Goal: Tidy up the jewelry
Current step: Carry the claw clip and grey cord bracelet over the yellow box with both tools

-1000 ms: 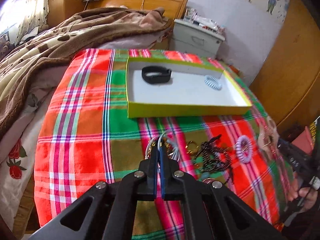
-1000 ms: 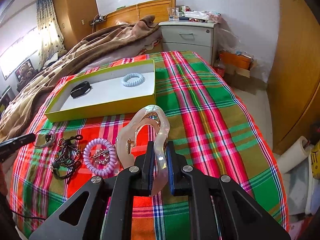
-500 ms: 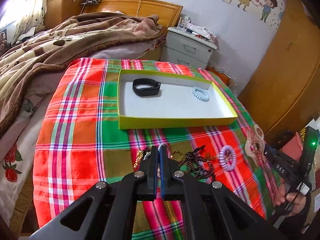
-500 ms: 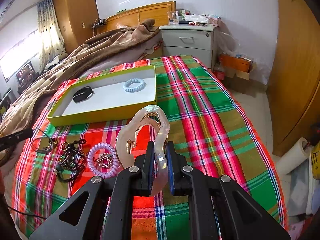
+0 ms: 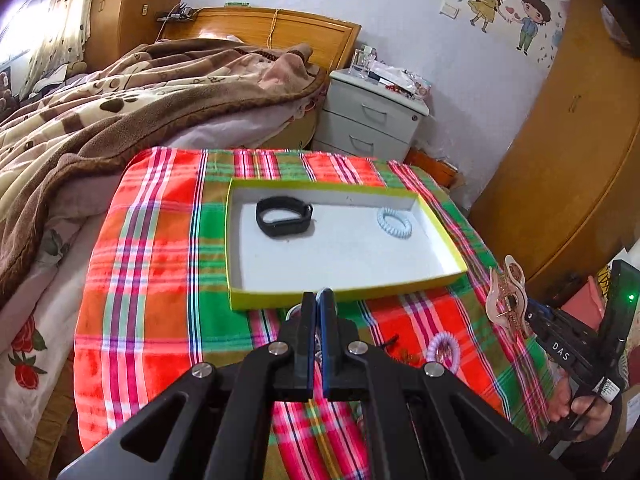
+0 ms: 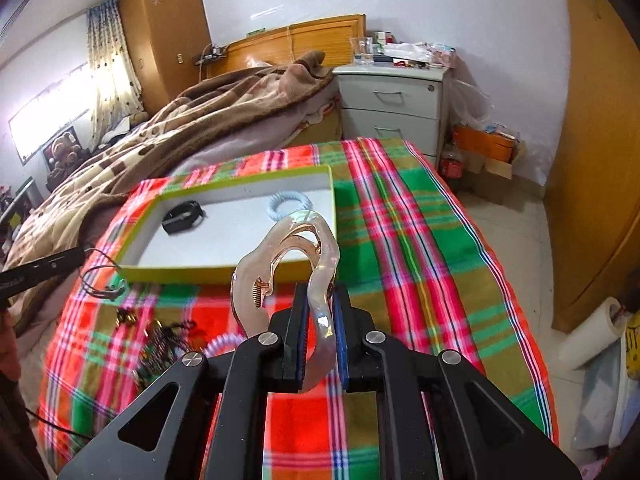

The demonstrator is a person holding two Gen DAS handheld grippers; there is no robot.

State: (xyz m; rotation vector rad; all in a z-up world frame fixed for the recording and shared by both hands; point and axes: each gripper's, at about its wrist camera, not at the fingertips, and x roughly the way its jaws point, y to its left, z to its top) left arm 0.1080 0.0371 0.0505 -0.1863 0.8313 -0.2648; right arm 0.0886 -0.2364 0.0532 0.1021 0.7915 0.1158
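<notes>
Grippers both came up from the cloth: my right gripper [image 6: 320, 312] stays clamped on the hair claw [image 6: 286, 268], my left gripper [image 5: 318, 320] squeezes a thin necklace [image 6: 102, 280], now just before the box [image 5: 344, 294].

Plaid cloth [image 5: 152, 264] — bearing yellow-rimmed tray [image 5: 344, 293], lilac coil tie [image 5: 442, 346].

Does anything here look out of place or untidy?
Yes. Only the black band and the pale blue coil tie lie in the yellow box. The dark beaded string and purple coil tie sit tangled on the plaid cloth.
</notes>
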